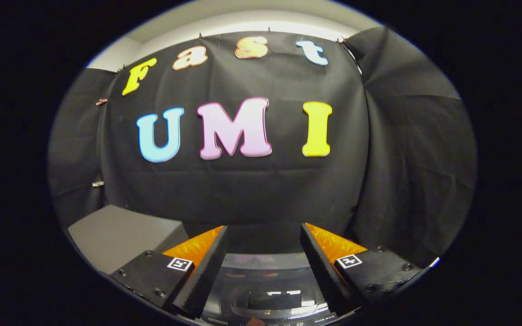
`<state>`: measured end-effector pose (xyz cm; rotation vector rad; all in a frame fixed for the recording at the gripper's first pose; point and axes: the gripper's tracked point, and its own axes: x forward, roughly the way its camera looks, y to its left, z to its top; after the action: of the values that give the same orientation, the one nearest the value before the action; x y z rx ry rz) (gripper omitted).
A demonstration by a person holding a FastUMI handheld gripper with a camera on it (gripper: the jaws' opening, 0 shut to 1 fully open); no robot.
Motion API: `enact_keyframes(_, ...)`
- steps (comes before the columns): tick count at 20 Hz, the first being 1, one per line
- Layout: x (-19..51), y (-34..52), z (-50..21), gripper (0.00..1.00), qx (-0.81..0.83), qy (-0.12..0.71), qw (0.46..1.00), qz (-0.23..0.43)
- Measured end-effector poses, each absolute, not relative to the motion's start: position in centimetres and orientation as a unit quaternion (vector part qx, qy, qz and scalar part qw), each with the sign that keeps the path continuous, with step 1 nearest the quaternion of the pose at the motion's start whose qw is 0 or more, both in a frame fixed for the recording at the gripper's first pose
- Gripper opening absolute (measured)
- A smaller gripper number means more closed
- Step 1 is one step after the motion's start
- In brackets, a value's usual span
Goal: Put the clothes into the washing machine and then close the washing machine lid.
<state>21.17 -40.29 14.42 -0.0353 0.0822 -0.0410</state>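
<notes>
Item: my gripper, fingers spread wide, holding nothing. Near, between them: glossy washing machine lid. Left: grey box. Far: black cloth wall.

Washing machine mostly cut off below, partly hidden behind open gripper fingers.

Glossy dark washing machine lid with white glare streaks and a pale grey rim, matte grey boxy block, plain black wrinkled booth cloth, white-grey wall strip above.
</notes>
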Motion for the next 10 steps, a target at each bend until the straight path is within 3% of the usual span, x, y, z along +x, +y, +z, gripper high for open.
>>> enact_keyframes(4, 19.6, -40.3, 20.0, 0.99, -0.008, -0.034, 0.999, -0.024)
enact_keyframes(10, 18.7, -40.2, 21.4, 0.99, -0.023, -0.051, 0.998, -0.023)
